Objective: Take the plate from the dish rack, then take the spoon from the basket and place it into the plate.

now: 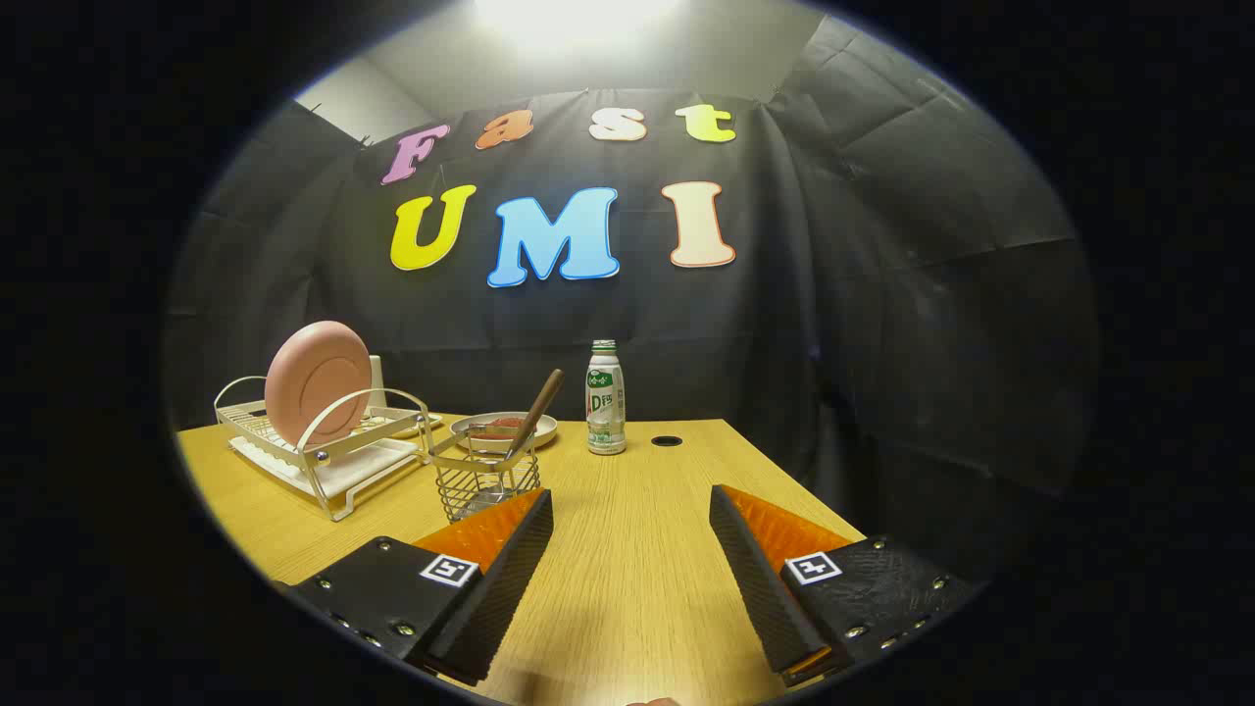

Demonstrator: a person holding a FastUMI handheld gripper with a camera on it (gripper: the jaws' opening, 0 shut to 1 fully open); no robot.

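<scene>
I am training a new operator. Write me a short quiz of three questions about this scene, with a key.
1. True or false: the pink plate stands on edge in the dish rack.
2. What does the wire basket hold? A) a spoon B) a bottle C) a cup
3. Fill in: the gripper is ____, with bare table between its fingers.

Key: 1 true; 2 A, the spoon; 3 open.

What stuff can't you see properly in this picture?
- Spoon: its bowl end is down inside the wire basket, gripper view.
- Small dish: partly behind the basket; contents too small to tell.
- Basket's base: covered by one finger of the gripper, jaws open on nothing.
</scene>
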